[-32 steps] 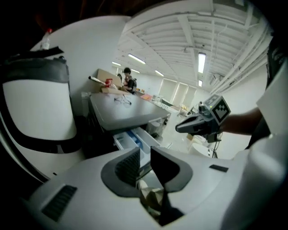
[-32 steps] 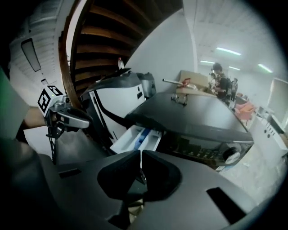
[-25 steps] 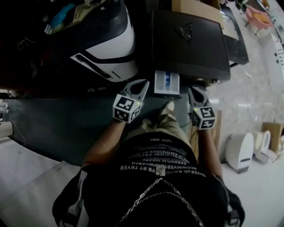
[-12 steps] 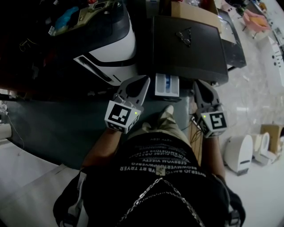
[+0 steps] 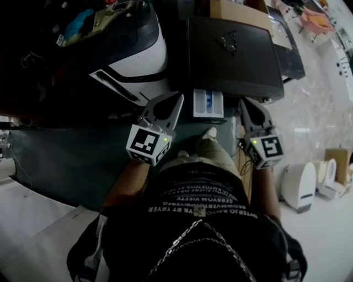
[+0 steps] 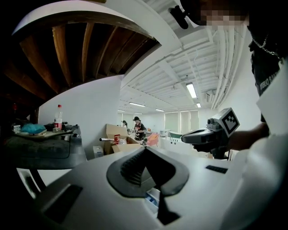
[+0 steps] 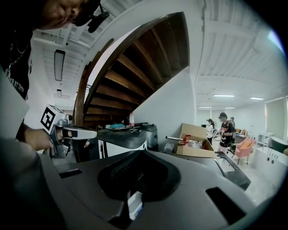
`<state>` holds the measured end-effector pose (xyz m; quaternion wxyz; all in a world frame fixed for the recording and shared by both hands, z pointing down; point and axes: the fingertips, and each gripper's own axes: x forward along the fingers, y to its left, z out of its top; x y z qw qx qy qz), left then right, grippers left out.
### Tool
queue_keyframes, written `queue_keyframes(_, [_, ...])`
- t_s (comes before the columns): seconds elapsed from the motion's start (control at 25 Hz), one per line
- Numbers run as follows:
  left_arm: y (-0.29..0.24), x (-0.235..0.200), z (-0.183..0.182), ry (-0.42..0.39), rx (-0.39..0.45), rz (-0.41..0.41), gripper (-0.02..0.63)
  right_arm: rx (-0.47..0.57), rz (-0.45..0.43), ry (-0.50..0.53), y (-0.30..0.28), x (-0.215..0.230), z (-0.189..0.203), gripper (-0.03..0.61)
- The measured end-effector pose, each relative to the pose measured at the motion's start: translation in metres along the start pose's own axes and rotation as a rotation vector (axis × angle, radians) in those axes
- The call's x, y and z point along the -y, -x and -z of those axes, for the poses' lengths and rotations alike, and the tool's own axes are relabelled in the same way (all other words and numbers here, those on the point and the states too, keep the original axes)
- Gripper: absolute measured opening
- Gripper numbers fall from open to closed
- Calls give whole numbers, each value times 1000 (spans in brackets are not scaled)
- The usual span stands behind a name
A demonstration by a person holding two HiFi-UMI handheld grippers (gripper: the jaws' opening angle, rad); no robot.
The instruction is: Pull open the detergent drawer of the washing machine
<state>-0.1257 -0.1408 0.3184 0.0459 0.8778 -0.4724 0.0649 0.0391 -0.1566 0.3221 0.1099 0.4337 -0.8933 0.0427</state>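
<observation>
The dark-topped washing machine [image 5: 231, 52] stands ahead of me. Its white detergent drawer [image 5: 208, 104], with a blue insert, sticks out of the front toward me. My left gripper [image 5: 175, 100] hovers just left of the drawer, shut and holding nothing. My right gripper [image 5: 246, 106] hangs right of the drawer, also shut and empty. Neither touches the drawer. In the left gripper view the shut left gripper [image 6: 145, 149] points over the machine, with the drawer [image 6: 153, 197] glimpsed below and the right gripper [image 6: 198, 136] alongside. The right gripper view shows the right gripper [image 7: 143, 152], the drawer [image 7: 135, 204] and the left gripper [image 7: 81, 132].
A black-and-white appliance [image 5: 132, 55] stands left of the washer. A cardboard box [image 5: 237, 8] sits behind it. White fixtures [image 5: 300, 184] stand on the floor at right. My shoe [image 5: 208, 134] is below the drawer. People [image 7: 225, 130] stand far back.
Both grippers have risen toward my head and look larger, mostly in the first half second. The drawer stays pulled out as before.
</observation>
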Motion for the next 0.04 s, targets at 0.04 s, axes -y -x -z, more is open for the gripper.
queue_keyframes(0.04, [-2, -2, 2, -2, -5, 1, 3, -4, 2, -15, -3, 0, -1, 2])
